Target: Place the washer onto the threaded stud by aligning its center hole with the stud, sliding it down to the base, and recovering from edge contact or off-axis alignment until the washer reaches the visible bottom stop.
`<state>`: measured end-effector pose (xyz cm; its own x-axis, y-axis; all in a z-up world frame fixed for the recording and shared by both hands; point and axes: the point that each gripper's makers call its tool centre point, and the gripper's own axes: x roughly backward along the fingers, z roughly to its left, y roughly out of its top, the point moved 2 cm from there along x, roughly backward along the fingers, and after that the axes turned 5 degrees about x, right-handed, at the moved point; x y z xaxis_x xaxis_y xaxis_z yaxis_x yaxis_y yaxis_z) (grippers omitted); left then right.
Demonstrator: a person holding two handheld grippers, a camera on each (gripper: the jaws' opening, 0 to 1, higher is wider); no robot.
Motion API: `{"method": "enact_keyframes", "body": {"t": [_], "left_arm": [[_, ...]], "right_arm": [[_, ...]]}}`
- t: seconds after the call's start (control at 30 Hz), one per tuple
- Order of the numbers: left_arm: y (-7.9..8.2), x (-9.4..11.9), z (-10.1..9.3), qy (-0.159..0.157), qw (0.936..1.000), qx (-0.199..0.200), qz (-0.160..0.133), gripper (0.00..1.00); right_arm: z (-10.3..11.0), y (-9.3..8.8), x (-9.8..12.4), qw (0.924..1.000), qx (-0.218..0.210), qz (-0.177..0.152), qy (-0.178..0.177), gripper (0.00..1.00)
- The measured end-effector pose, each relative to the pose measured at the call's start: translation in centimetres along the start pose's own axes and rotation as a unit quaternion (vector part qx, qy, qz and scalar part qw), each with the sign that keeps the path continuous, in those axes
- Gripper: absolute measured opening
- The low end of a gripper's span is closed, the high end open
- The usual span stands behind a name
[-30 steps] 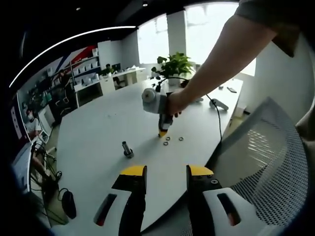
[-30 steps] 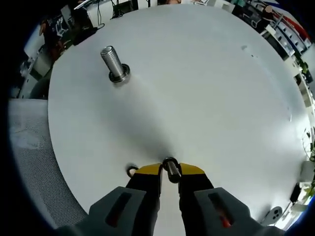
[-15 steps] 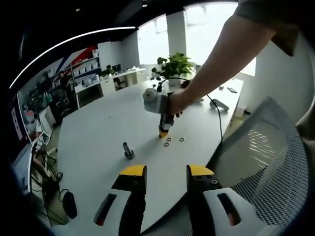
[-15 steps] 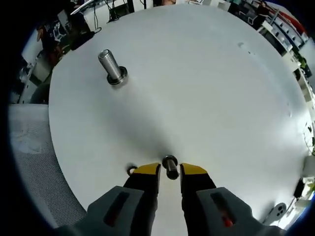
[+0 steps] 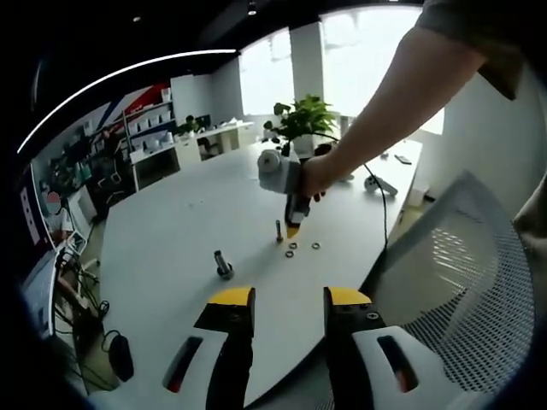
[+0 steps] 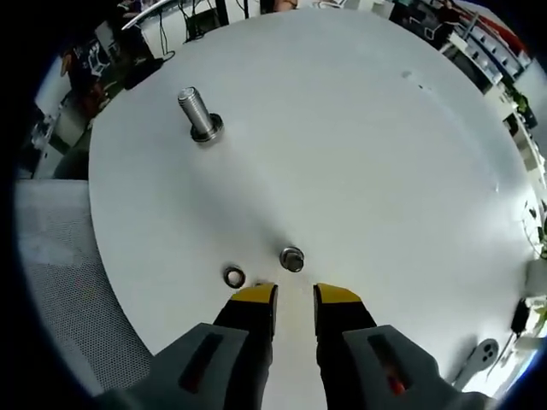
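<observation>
Your right gripper (image 6: 295,295) hangs over the round white table (image 6: 367,154) with its yellow-tipped jaws slightly parted and empty. A short silver stud (image 6: 291,258) stands on the table just ahead of the tips, and a small metal ring washer (image 6: 234,277) lies flat beside it. A taller threaded stud (image 6: 199,115) stands well apart. Your left gripper (image 5: 288,297) is held wide apart, empty, near the table edge.

In the left gripper view, the left gripper (image 5: 288,309) sits low over the near edge of the table (image 5: 171,231), jaws apart and holding nothing. The person's bare forearm (image 5: 389,102) reaches over the table, its hand (image 5: 314,175) holding the right gripper (image 5: 293,229) tips-down above the tabletop. In the right gripper view its jaws stand parted and empty.
</observation>
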<state>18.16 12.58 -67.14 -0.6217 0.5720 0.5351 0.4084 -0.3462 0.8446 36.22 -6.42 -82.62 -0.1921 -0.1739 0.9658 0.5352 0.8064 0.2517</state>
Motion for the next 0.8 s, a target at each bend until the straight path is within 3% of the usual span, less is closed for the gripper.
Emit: {"method": "enact_keyframes", "body": {"t": [0.13,0.27,0.43,0.8], "left_arm": [[-0.1,-0.1,-0.2,-0.004,1.0000,-0.004,0.003,0.30],[0.0,0.0,-0.3,-0.005,1.0000,-0.006,0.000,0.30],[0.0,0.0,-0.5,-0.007,0.9999,-0.010,0.002,0.30],[0.0,0.0,-0.5,-0.007,0.9999,-0.013,-0.001,0.30]], "right_arm": [[-0.1,-0.7,0.3,1.0000,-0.005,-0.002,-0.001,0.19],[0.3,-1.7,0.3,0.9996,0.026,0.014,-0.005,0.19],[0.5,-2.3,0.3,0.9999,0.011,0.010,0.006,0.19],[1.5,-4.3,-0.4,0.9993,0.027,0.018,0.021,0.22]]}}
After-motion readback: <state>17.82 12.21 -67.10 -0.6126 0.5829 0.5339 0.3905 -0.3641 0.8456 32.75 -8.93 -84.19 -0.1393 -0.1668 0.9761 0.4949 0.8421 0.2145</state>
